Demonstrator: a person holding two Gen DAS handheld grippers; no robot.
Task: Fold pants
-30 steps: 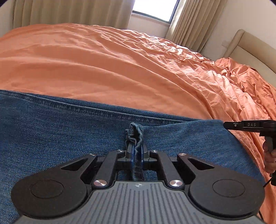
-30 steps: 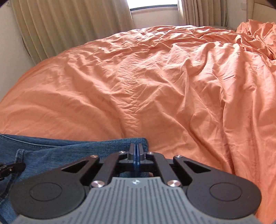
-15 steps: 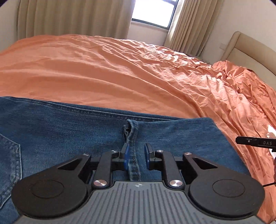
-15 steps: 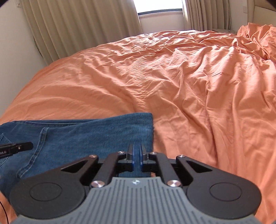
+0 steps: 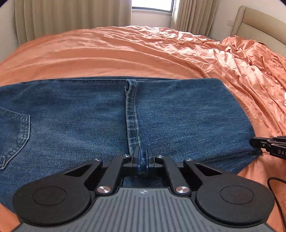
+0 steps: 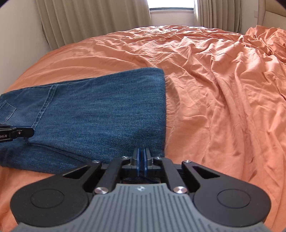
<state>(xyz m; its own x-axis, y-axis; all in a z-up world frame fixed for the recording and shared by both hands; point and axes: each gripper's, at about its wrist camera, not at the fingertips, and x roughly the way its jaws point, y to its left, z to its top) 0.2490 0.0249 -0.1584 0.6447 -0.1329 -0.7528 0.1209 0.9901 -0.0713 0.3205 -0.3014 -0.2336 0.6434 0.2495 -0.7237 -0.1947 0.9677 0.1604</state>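
An orange sheet (image 5: 143, 53) covers the whole bed, wrinkled and bunched toward the right side near a beige headboard (image 5: 257, 23). Beige curtains (image 6: 93, 19) hang on both sides of a bright window (image 5: 152, 7) beyond the far edge of the bed.

The pants, a pair of blue jeans (image 5: 80, 121), lie flat on the sheet at the near edge of the bed, folded into a broad slab of more than 1 layer. In the left wrist view a stitched seam (image 5: 132, 117) runs from the far edge of the jeans straight toward the camera, and a back pocket (image 5: 14, 137) shows at the far left. In the right wrist view the right edge of the jeans (image 6: 162, 110) lies straight, with bare sheet to its right.

The left gripper (image 5: 142, 161) has its 2 blue pads pinched on the seam at the near edge of the jeans. The right gripper (image 6: 142, 160) has its pads pressed together at the near right corner of the jeans; whether denim is caught between them I cannot tell. Each gripper's black tip shows in the other's view, at the near edge of the jeans.

There are no containers in view.
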